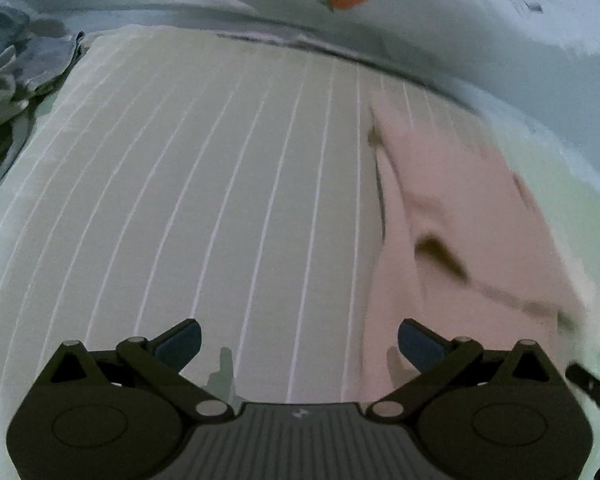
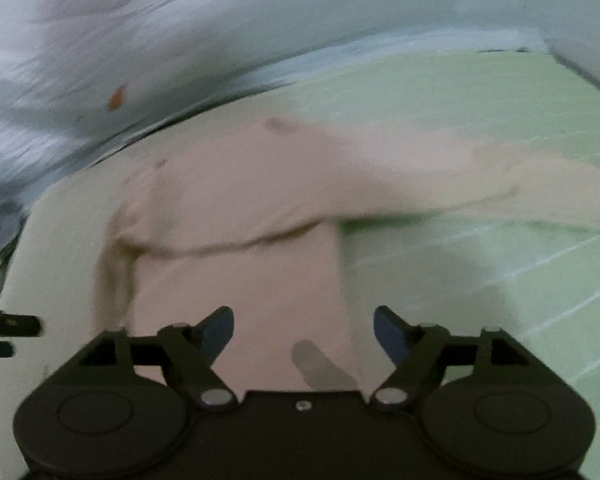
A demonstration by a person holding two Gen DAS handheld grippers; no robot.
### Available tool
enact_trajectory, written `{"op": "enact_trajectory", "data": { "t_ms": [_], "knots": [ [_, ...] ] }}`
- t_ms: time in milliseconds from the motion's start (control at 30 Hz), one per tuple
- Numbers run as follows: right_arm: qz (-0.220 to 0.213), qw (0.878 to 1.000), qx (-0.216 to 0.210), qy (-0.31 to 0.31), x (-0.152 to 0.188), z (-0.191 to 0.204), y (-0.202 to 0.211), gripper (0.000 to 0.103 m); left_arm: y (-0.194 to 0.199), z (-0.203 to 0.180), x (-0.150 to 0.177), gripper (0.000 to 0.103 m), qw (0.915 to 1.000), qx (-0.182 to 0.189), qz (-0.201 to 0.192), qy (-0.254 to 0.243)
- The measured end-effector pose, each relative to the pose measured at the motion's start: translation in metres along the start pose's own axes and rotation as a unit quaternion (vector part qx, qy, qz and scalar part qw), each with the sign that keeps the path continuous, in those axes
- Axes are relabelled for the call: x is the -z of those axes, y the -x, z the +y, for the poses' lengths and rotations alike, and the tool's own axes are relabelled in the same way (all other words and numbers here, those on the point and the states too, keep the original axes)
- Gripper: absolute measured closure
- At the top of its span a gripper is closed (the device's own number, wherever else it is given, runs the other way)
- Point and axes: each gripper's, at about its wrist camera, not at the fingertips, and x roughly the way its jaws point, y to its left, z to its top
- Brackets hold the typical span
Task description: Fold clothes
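Observation:
A pale pink long-sleeved garment [image 2: 240, 248] lies flat on a light green bed sheet with thin white stripes [image 2: 480, 112]. One sleeve [image 2: 500, 184] stretches out to the right. My right gripper [image 2: 303, 332] is open and empty, just above the garment's lower body. In the left wrist view the same pink garment [image 1: 460, 216] lies to the right, blurred. My left gripper [image 1: 299, 342] is open and empty over the striped sheet [image 1: 180, 184], with its right finger at the garment's edge.
A pale blue quilt with small orange carrot prints [image 1: 346, 0] is bunched along the far side of the bed; it also shows in the right wrist view [image 2: 116, 98]. A crumpled grey-blue cloth [image 1: 16, 60] lies at the far left. The other gripper's black parts [image 2: 8, 326] show at the left edge.

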Motion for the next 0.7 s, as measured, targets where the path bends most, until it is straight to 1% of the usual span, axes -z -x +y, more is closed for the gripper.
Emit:
{"op": "enact_trajectory", "data": {
  "t_ms": [100, 167, 300, 367, 433, 467, 500, 533, 567, 600, 667, 700],
  "knots": [
    [-0.01, 0.999, 0.032, -0.02, -0.026, -0.029, -0.016, 0.021, -0.013, -0.003, -0.028, 0.0, 0.9998, -0.002, -0.012, 0.014],
    [-0.017, 0.998, 0.055, -0.037, -0.045, -0.049, -0.027, 0.02, -0.024, -0.002, -0.051, 0.0, 0.9993, 0.003, -0.014, 0.034],
    [-0.022, 0.992, 0.106, -0.065, -0.077, -0.084, -0.048, 0.019, -0.048, 0.001, -0.093, 0.0, 0.994, 0.043, -0.008, 0.101],
    [-0.016, 0.991, 0.119, -0.065, -0.09, -0.097, -0.061, 0.019, -0.066, -0.002, -0.114, 0.0, 0.9909, 0.051, -0.003, 0.125],
    [-0.01, 0.99, 0.127, -0.065, -0.101, -0.108, -0.072, 0.02, -0.083, -0.01, -0.133, 0.003, 0.9906, 0.05, 0.002, 0.128],
    [-0.005, 0.99, 0.127, -0.062, -0.104, -0.111, -0.076, 0.022, -0.092, -0.014, -0.142, 0.005, 0.9904, 0.05, 0.004, 0.129],
    [0.0, 0.99, 0.125, -0.058, -0.106, -0.113, -0.079, 0.024, -0.101, -0.019, -0.15, 0.01, 0.9911, 0.048, 0.008, 0.124],
    [0.005, 0.991, 0.124, -0.053, -0.109, -0.114, -0.082, 0.032, -0.11, -0.025, -0.158, 0.015, 0.9919, 0.046, 0.013, 0.118],
    [0.01, 0.991, 0.123, -0.049, -0.111, -0.116, -0.084, 0.038, -0.117, -0.03, -0.164, 0.019, 0.9926, 0.044, 0.02, 0.111],
    [0.011, 0.991, 0.123, -0.043, -0.112, -0.116, -0.085, 0.041, -0.124, -0.035, -0.169, 0.025, 0.9932, 0.041, 0.03, 0.104],
    [0.013, 0.992, 0.121, -0.028, -0.114, -0.116, -0.084, 0.064, -0.134, -0.043, -0.175, 0.034, 0.9945, 0.036, 0.042, 0.089],
    [0.014, 0.993, 0.12, -0.021, -0.116, -0.116, -0.083, 0.07, -0.137, -0.046, -0.177, 0.038, 0.9953, 0.032, 0.045, 0.08]
  ]
}}
